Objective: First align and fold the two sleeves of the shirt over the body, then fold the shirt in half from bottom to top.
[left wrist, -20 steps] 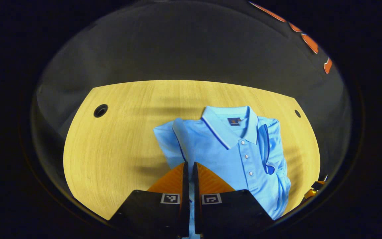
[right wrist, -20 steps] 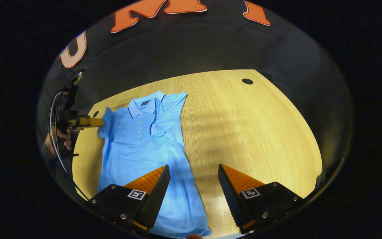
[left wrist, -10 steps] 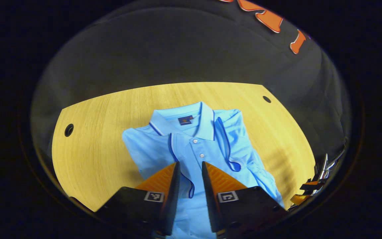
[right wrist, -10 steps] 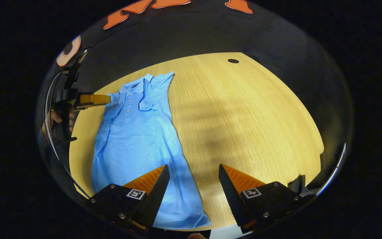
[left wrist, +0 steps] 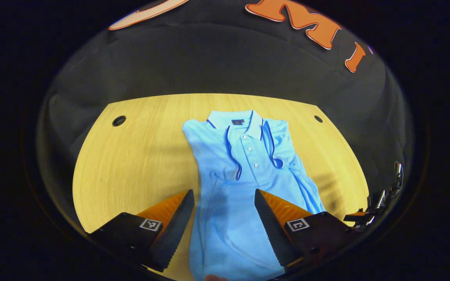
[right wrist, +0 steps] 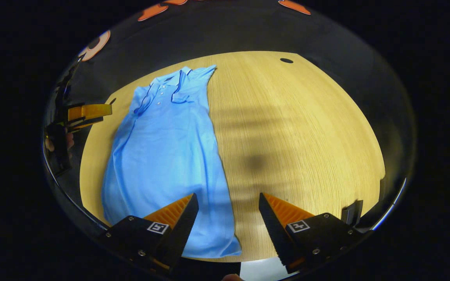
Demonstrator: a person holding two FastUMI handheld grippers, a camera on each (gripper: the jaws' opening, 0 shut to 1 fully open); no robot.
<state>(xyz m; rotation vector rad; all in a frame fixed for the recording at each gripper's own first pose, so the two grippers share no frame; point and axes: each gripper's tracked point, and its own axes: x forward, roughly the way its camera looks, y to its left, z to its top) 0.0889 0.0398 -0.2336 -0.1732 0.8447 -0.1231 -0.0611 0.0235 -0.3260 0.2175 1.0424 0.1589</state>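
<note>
A light blue polo shirt point(left wrist: 244, 171) lies flat on the wooden table point(left wrist: 139, 164), collar at the far end, both short sleeves folded in over the chest. In the right gripper view the same shirt point(right wrist: 166, 148) runs from the near edge up to its collar. My left gripper point(left wrist: 224, 197) hangs open above the shirt's lower body with nothing between its fingers. My right gripper point(right wrist: 228, 201) stands open over the shirt's right hem edge near the table's front, holding nothing. The left gripper point(right wrist: 88, 113) also appears at the far left of the right gripper view, beside the shirt's shoulder.
Two round cable holes point(left wrist: 118, 120) point(left wrist: 318, 118) sit near the table's far corners. Bare wood point(right wrist: 295, 140) stretches to the right of the shirt. A hand point(right wrist: 59, 142) holds the left gripper's handle. Black cloth wall stands behind the table.
My left gripper let go of the left sleeve, opened wide and pulled back toward the shirt's lower body. The sleeve now lies folded on the chest. The right gripper drew back toward the hem.
</note>
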